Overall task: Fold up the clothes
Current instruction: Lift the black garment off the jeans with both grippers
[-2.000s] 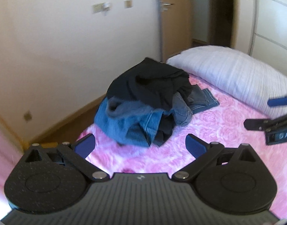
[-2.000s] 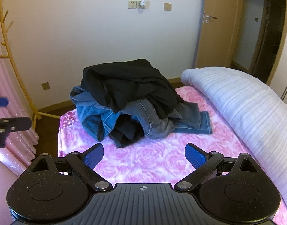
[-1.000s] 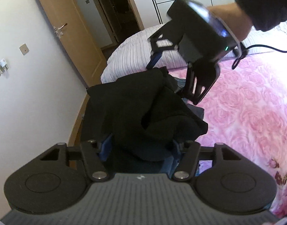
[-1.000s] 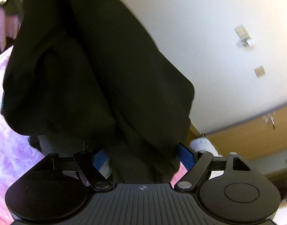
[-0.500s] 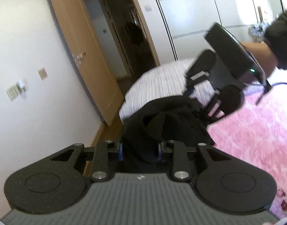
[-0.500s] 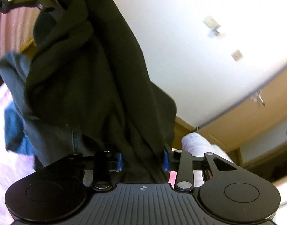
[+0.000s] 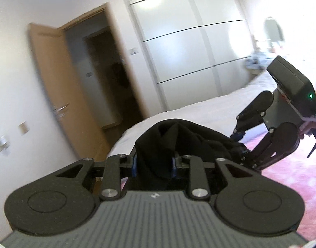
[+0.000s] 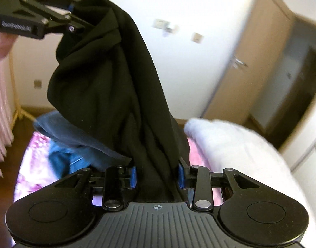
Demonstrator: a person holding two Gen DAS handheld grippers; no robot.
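- The black garment (image 8: 108,95), which lay on top of the clothes pile two seconds ago, has been lifted clear of the bed (image 8: 32,161) and is now held in the air between the two grippers.
- The left gripper (image 7: 153,163), wide open and empty two seconds ago, is now closed tight on a bunched fold of the black garment, with cloth filling the narrow gap between its blue pads (image 7: 134,166).
- The right gripper (image 8: 157,175), likewise open earlier, is now clamped on another part of the same garment, the fabric being squeezed between its blue pads (image 8: 133,175).
- In the right wrist view the left gripper (image 8: 72,7) is seen at the upper left, gripping the top end of the garment, which hangs down in twisted folds to the right gripper.
- In the left wrist view the right gripper (image 7: 239,144) is seen at the right, closed on the far end of the cloth.
- Since half a second ago the left wrist view has been tilted further up, so that more of the wardrobe (image 7: 189,47) is shown and less of the pink bedspread.
- One black garment is counted, held by two grippers.
- A blurred heap of blue denim (image 8: 71,144) is left on the bed below the garment; the number of pieces in it cannot be told.
- One white striped pillow (image 8: 236,144), one open wooden door (image 7: 52,78) and one wardrobe are counted.
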